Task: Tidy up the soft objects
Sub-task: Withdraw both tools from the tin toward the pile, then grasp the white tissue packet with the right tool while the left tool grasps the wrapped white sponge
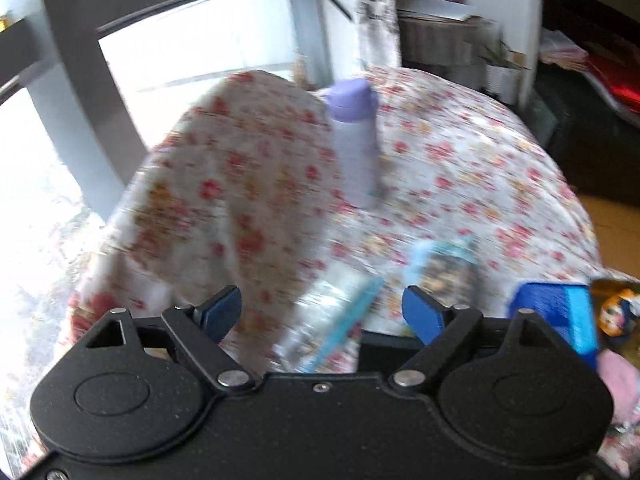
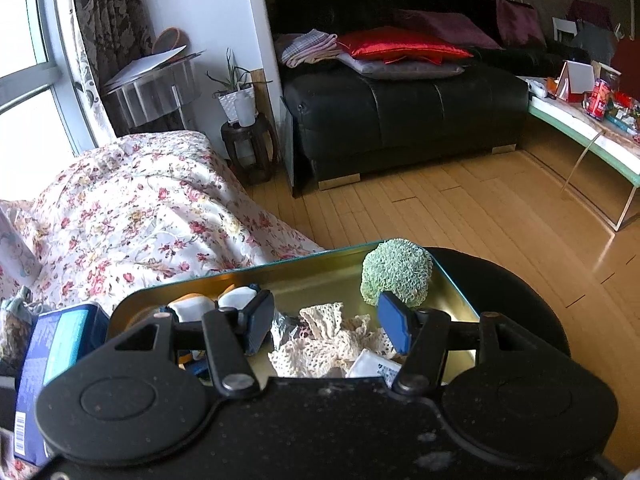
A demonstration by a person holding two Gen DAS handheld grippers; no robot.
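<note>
**Both my grippers open, right one over the tin of soft things**

My right gripper (image 2: 326, 326) hangs above a shallow gold metal tin (image 2: 452, 280), its blue-padded fingers (image 2: 394, 326) spread apart with nothing between them. Directly under the gap lies a cream crocheted lace cloth (image 2: 332, 340), crumpled on the tin floor. At about 1 o'clock from my fingertips a pale green knitted ball (image 2: 396, 272) sits against the tin's far corner, just beside my right-hand pad. At 10 o'clock, also inside the tin, are white, rounded pieces (image 2: 212, 304) that I cannot identify. A blue box (image 2: 48, 368) stands at 9 o'clock, outside the tin's near-left corner. Beyond, at 11 o'clock, spreads the floral quilt (image 2: 132, 216); at 12 o'clock a black sofa (image 2: 400, 112) carries a red cushion (image 2: 400, 48).

My left gripper (image 1: 322, 312) is likewise spread wide and holds nothing. Its view is blurred. Ahead at 12 o'clock a lilac bottle (image 1: 356, 136) stands upright on the floral quilt (image 1: 460, 168). Close in front of my fingers lie clear packets with light blue edging (image 1: 340, 320), contents unreadable. The blue box (image 1: 556, 316) shows at 3 o'clock.
</note>
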